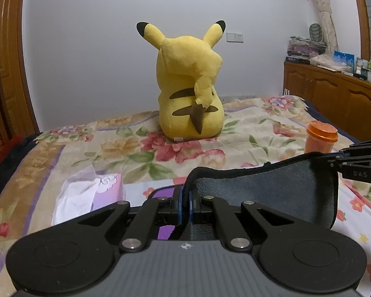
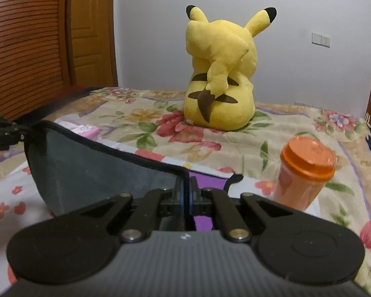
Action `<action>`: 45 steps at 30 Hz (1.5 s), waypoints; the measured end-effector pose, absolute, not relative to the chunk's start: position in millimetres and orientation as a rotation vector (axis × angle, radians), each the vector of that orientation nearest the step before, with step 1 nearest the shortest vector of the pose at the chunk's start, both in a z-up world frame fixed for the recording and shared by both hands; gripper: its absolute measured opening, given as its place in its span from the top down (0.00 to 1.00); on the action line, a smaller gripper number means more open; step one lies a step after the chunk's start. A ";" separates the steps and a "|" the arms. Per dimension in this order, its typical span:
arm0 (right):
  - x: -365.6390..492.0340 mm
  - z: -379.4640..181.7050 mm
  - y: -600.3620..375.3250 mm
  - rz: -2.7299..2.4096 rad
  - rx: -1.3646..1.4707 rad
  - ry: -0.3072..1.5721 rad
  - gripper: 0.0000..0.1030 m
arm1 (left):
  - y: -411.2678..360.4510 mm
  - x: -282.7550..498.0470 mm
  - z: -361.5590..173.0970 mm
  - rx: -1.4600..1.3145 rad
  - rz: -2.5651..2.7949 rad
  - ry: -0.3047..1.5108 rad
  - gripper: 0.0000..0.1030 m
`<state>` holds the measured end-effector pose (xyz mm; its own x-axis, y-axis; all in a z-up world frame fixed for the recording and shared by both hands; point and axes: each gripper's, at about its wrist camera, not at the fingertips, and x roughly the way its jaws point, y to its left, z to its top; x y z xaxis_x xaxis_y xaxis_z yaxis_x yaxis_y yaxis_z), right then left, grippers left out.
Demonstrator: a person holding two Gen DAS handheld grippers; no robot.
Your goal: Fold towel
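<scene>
A dark grey towel (image 1: 267, 188) with a black hemmed edge hangs stretched between my two grippers above the flowered bed. My left gripper (image 1: 185, 195) is shut on one top corner of the towel. My right gripper (image 2: 185, 193) is shut on the other top corner of the towel (image 2: 91, 168). In the left wrist view the right gripper (image 1: 343, 158) shows at the right edge, pinching the towel. In the right wrist view the left gripper (image 2: 19, 131) shows at the left edge. A purple layer (image 2: 205, 180) lies under the towel.
A yellow Pikachu plush (image 1: 190, 84) sits on the bed (image 1: 141, 148), further back. An orange lidded cup (image 2: 304, 173) stands to the right of the towel. A tissue pack (image 1: 86, 193) lies to the left. A wooden cabinet (image 1: 333, 94) stands at the right, wooden doors (image 2: 37, 37) at the left.
</scene>
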<state>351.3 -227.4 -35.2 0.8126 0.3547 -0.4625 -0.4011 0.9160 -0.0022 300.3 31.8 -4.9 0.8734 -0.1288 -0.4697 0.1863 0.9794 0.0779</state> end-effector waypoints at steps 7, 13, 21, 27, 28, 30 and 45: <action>372.3 -32.7 -222.2 0.386 -0.123 0.446 0.96 | 28.9 322.5 -3.0 0.155 -0.161 0.472 0.92; 392.5 -36.9 -217.7 0.362 -0.148 0.432 0.96 | 35.1 345.2 -8.0 0.116 -0.163 0.471 0.92; 415.7 -50.3 -213.5 0.334 -0.222 0.431 0.96 | 34.5 377.9 -23.9 0.145 -0.134 0.478 0.92; 434.1 -63.4 -204.0 0.329 -0.273 0.443 0.96 | 37.7 403.0 -45.8 0.120 -0.105 0.509 0.92; 437.5 -65.6 -202.5 0.330 -0.283 0.446 0.96 | 39.9 407.6 -50.5 0.105 -0.098 0.520 0.92; 442.5 -70.3 -200.6 0.330 -0.294 0.453 0.96 | 43.3 414.6 -58.8 0.090 -0.087 0.538 0.92; 466.3 -108.9 -195.6 0.320 -0.302 0.550 0.95 | 38.6 448.4 -97.2 0.153 -0.062 0.625 0.91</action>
